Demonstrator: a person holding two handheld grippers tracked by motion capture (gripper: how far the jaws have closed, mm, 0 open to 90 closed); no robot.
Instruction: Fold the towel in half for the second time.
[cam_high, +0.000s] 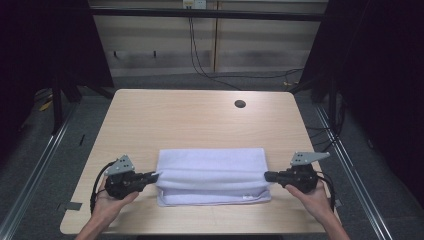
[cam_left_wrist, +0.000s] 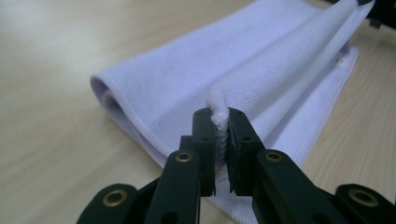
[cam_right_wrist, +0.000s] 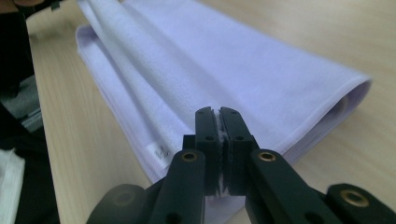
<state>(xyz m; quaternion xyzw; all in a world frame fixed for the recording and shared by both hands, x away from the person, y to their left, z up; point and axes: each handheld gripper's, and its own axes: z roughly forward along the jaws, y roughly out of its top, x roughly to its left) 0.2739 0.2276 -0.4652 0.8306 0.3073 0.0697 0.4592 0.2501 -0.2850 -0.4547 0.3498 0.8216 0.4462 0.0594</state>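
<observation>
Your left gripper (cam_high: 154, 175) is pinching the left end of the white towel (cam_high: 212, 175), a thin ridge of cloth clamped between its black jaws, as the left gripper view shows close up. Your right gripper (cam_high: 268, 176) is pressed together on the towel's right end, a sliver of fabric caught in the jaws. The towel lies folded lengthwise on the near half of the wooden table (cam_high: 200, 120), stretched between both grippers, its top layer lifted into a loose roll.

Fluffy matt cloth towel (cam_high: 212, 175) on smooth pale wood-grain table (cam_high: 200, 117)
</observation>
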